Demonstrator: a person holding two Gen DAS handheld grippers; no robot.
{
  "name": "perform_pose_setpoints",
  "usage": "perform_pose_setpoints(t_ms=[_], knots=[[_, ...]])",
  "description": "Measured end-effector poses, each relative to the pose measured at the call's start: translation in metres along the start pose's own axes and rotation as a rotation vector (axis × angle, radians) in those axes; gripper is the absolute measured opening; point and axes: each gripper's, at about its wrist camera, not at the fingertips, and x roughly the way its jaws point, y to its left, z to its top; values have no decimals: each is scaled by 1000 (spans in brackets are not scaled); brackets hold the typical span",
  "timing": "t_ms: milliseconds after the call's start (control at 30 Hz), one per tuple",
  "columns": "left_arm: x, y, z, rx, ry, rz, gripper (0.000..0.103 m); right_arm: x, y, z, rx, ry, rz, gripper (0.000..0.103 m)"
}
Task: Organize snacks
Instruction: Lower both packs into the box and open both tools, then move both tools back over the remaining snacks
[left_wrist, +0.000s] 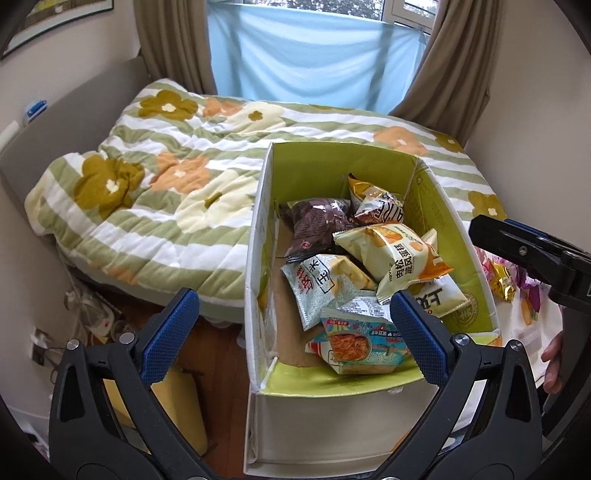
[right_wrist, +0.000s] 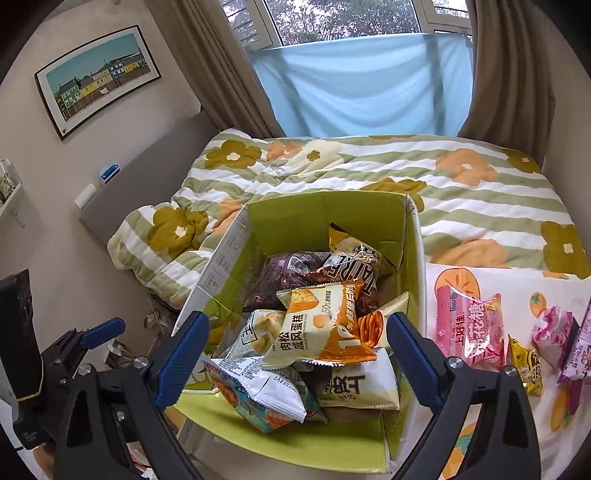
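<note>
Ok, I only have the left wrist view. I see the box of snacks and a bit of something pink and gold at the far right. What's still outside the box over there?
Observer: On the right wrist view, a big pink snack bag lies on the persimmon-print cloth, to the right of the box.
Operator: Anything else beside it?
Observer: A small gold packet and a pink wrapped snack, further right.
Operator: Is the right gripper holding anything?
Observer: No, the right gripper hangs over the box with its jaws open and nothing between them.
Operator: And the wall on the left?
Observer: A framed picture of coloured houses hangs there.
</note>
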Motion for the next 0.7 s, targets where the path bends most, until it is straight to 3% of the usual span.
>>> perform_pose_setpoints(t_ms=[400,700], knots=[[-20,-13,-6,66,-19,-81,102,-54,-2,-33,82,-68,-93,96],[-31,-95,2,123,-51,-187,102,-101,-63,-58,157,-116,-179,96]])
